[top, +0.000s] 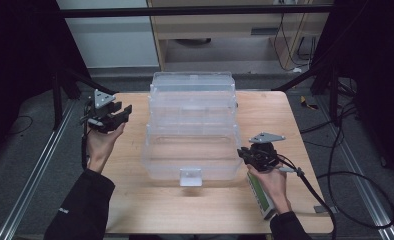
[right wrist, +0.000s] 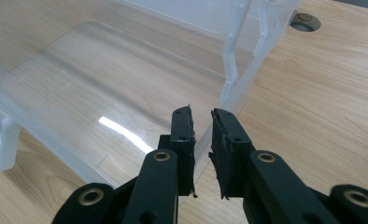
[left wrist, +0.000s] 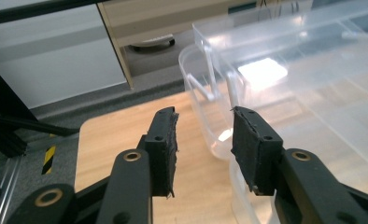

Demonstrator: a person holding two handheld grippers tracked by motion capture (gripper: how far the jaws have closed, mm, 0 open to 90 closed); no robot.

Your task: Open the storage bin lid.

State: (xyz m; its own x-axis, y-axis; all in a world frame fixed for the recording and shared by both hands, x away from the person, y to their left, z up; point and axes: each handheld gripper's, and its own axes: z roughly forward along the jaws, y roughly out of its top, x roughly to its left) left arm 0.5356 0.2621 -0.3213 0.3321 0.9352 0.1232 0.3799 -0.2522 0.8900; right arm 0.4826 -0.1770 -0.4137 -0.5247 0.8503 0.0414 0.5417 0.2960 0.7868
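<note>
A: How many boxes on the table?

B: One clear tiered box, at the centre, lid raised.

A: And the two grippers?

B: Left gripper at nine o'clock, fingers spread, nothing between; right gripper at four o'clock, fingers pinching the box's lower tray rim.
</note>
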